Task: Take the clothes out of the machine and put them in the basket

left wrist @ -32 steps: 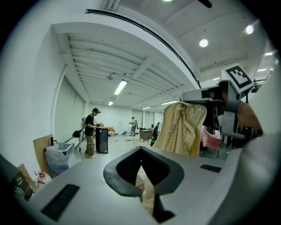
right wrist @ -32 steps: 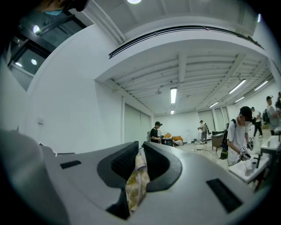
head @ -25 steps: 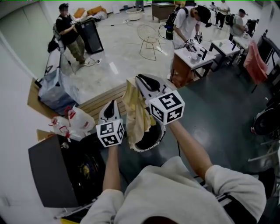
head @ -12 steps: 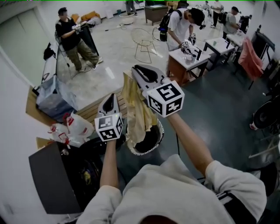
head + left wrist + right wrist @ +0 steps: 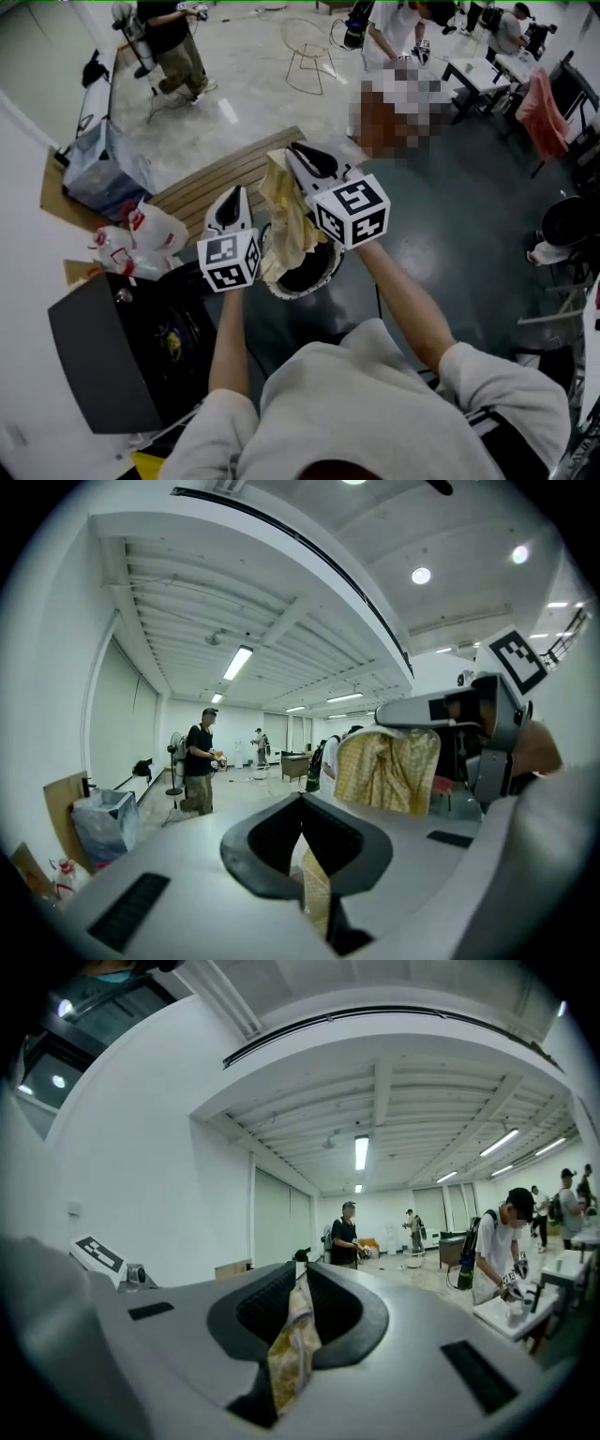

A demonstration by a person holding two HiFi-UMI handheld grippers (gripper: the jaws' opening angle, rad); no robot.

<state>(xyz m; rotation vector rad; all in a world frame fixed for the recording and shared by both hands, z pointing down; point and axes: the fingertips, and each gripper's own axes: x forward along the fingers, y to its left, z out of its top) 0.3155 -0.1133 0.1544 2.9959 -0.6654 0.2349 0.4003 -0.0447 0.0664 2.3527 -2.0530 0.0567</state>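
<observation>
At your lower left, close by your left arm, the dark machine (image 5: 94, 361) is sitting on the floor. Just past it, your left gripper (image 5: 234, 195) is pinching a fold of the yellow cloth (image 5: 286, 220), jaws clenched on the fabric. Your right gripper (image 5: 298, 157) is gripping the cloth's upper edge, jaws clamped tight on it, held higher than the left. The cloth is hanging down between both grippers, right over the white-rimmed basket (image 5: 330, 279); can't tell if it's touching the rim. Beyond the basket a wooden pallet (image 5: 220, 173) is lying, with plastic bags (image 5: 141, 239) beside it. Farther off, a person (image 5: 173, 37) is standing.
</observation>
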